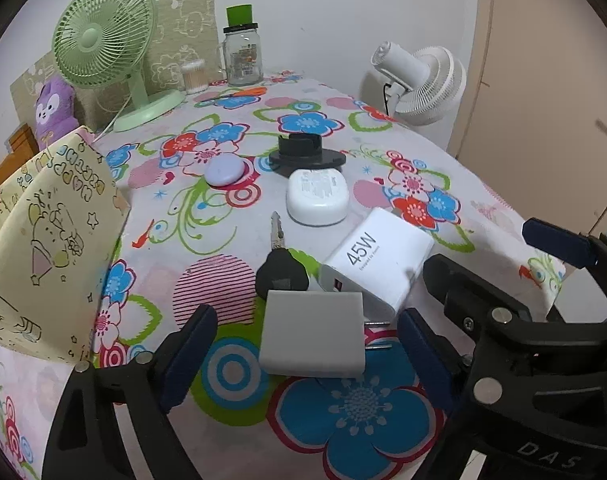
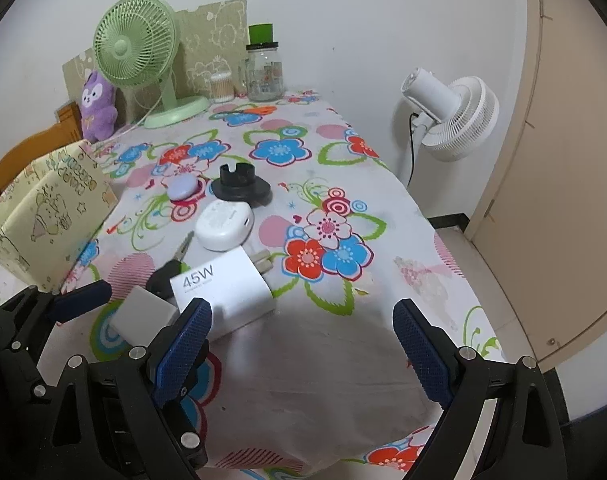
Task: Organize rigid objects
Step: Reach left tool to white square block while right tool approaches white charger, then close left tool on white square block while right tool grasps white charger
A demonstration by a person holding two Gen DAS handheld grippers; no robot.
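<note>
Several small items lie on the floral tablecloth [image 1: 383, 440]: a grey-white plug adapter [image 1: 313, 334] [image 2: 145, 314], a white 45W charger [image 1: 377, 264] [image 2: 223, 286], a black-headed key [image 1: 279, 264] [image 2: 171, 264], a white rounded case [image 1: 317, 196] [image 2: 223, 224], a lilac puck [image 1: 224, 171] [image 2: 182, 189] and a black round stand [image 1: 305, 152] [image 2: 239, 186]. My left gripper [image 1: 307, 354] is open, its fingers either side of the plug adapter without touching it. My right gripper [image 2: 301, 354] is open and empty over bare cloth, right of the charger.
A yellow patterned fabric bin [image 1: 43, 248] [image 2: 43, 216] stands at the left. At the back are a green desk fan [image 1: 103, 52], a glass jar [image 1: 243, 56], a cotton swab tub [image 1: 194, 76] and a purple plush [image 1: 53, 106]. A white fan [image 2: 451, 114] stands past the table's right edge.
</note>
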